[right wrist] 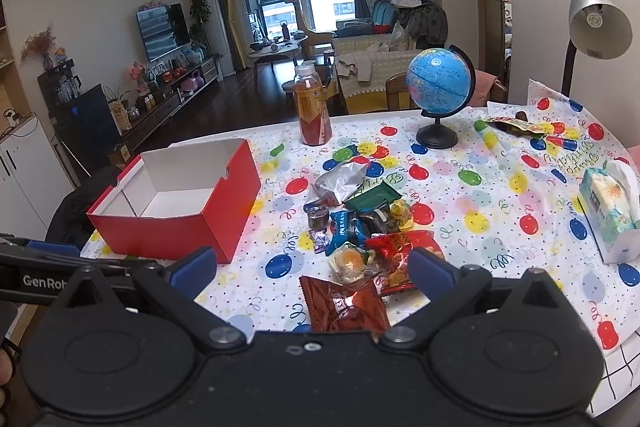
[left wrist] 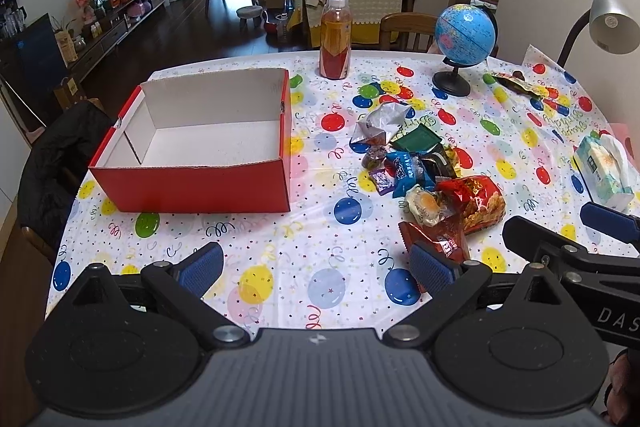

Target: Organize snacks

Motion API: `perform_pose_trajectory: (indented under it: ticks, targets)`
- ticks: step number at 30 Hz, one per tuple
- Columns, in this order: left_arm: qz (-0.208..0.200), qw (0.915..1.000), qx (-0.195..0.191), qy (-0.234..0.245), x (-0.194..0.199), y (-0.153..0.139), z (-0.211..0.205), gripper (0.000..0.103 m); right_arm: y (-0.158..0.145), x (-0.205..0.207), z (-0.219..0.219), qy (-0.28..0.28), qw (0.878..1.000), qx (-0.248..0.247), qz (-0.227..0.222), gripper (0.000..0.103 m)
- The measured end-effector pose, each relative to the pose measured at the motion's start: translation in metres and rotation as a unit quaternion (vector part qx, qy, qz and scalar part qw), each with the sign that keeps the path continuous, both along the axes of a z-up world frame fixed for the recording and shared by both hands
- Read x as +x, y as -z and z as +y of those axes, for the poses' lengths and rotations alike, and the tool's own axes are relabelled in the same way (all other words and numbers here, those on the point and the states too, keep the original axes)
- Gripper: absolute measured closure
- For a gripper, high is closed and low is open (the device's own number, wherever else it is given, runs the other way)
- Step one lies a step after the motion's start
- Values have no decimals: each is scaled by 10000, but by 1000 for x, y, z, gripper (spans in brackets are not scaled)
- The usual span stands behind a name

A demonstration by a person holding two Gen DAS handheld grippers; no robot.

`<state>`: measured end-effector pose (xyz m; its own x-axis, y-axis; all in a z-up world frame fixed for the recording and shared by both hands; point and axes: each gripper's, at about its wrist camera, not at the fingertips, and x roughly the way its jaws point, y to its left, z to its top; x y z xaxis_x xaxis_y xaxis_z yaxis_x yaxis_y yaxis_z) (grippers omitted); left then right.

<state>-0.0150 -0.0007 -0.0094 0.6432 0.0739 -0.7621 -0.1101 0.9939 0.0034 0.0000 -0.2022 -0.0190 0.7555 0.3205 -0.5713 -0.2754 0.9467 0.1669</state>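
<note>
Both tools spread wide, empty. Brown snack packet (right wrist: 344, 301) near front edge of counter, just ahead between right tool (right wrist: 312, 269) fingers, nearer than left tool (left wrist: 316, 263); red box (left wrist: 200, 147) toward left edge, empty

Both grippers' jaws wide (empty)

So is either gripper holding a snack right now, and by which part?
Nothing is held. The left gripper and right gripper are both open above the table, short of the snack pile.
</note>
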Motion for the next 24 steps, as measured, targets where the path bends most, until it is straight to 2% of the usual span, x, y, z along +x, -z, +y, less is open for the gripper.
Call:
perform_pose_trajectory:
  ticks: [24]
  targets:
    - [-92, 9999, 33, 112, 3, -11, -14, 3, -8, -3, -11, 62, 9999, 19, -143, 1]
